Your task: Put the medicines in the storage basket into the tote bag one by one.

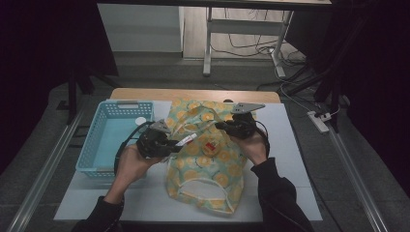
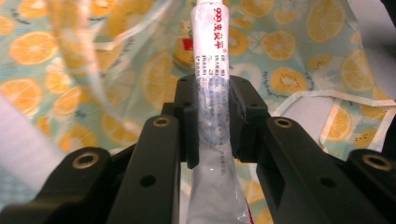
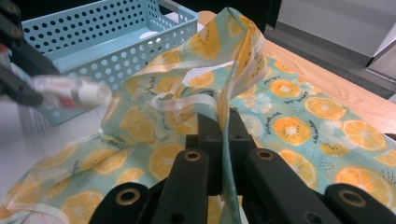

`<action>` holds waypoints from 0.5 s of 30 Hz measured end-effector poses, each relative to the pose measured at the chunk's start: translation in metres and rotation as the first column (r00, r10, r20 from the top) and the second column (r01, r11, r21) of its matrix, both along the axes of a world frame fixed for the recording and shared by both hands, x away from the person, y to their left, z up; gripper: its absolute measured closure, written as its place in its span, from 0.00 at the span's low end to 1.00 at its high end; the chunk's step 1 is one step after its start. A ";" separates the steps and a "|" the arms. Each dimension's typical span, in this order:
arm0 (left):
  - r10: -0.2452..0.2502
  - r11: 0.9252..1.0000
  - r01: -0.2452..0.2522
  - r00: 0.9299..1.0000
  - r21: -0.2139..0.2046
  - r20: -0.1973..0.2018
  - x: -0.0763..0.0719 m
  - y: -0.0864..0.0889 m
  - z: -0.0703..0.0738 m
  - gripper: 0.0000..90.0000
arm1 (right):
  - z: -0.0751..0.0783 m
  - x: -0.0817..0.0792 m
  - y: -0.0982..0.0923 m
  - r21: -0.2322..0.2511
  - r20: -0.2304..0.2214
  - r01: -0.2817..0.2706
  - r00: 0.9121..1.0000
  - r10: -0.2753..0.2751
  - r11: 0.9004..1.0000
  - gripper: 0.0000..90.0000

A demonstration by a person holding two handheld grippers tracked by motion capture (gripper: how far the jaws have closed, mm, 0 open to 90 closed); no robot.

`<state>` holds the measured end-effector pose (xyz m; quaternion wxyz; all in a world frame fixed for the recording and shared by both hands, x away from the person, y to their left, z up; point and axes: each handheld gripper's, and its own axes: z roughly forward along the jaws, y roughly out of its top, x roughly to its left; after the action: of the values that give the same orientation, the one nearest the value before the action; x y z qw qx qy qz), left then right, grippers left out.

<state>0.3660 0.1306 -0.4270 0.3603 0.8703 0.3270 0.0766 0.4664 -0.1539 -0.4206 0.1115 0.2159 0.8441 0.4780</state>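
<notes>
- While the bag (image 1: 205, 159) lies just beside the basket (image 1: 116, 140), the left gripper (image 1: 176, 144) clamps a tube (image 2: 211, 70) poised at the bag's mouth; insertion remains, by judgement.
- The right gripper (image 3: 223, 140), clenched on the bag's rim, lifts it open.
- Beyond the bag, bare table (image 1: 290, 159) leaves room.

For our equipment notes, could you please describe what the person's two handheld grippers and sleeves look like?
Both the left gripper and the right gripper are black, blocky two-jaw tools. Their jaw arms carry round brass-coloured screw holes. Each is topped by a grey three-cornered plate. A black cable loops from the left one. The person wears dark long sleeves; the hands are uncovered.
</notes>
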 end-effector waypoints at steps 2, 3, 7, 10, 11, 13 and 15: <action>-0.010 1.000 0.010 1.000 0.004 -0.004 0.001 -0.007 -0.003 0.83 | 0.000 0.000 0.001 0.000 0.000 0.000 1.000 0.000 1.000 0.99; -0.015 1.000 0.015 1.000 0.006 -0.006 0.001 -0.011 -0.005 0.83 | 0.000 0.000 0.001 -0.001 0.001 0.000 1.000 0.000 1.000 0.99; -0.029 0.999 0.029 1.000 0.019 -0.010 0.004 -0.023 -0.011 0.83 | -0.001 -0.001 0.002 -0.006 0.001 -0.003 1.000 0.003 1.000 0.99; -0.035 0.999 0.035 0.999 0.019 -0.014 0.007 -0.031 -0.015 0.83 | -0.001 -0.001 0.002 -0.006 0.001 -0.004 1.000 0.004 1.000 0.99; -0.035 0.999 0.035 0.999 0.025 -0.013 0.008 -0.034 -0.016 0.83 | -0.001 -0.001 0.003 -0.009 0.001 -0.004 1.000 0.004 1.000 0.99; -0.035 0.999 0.036 0.999 0.032 -0.010 0.010 -0.038 -0.020 0.83 | -0.002 -0.001 0.003 -0.008 0.001 -0.004 1.000 0.004 1.000 0.99; -0.032 0.999 0.032 0.999 0.030 -0.015 0.013 -0.042 -0.023 0.83 | -0.002 -0.001 0.004 -0.008 0.000 -0.005 1.000 0.005 1.000 0.99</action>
<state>0.3789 0.0882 -0.4502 0.3458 0.8813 0.3146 0.0694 0.4654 -0.1503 -0.4223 0.1114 0.2131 0.8466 0.4748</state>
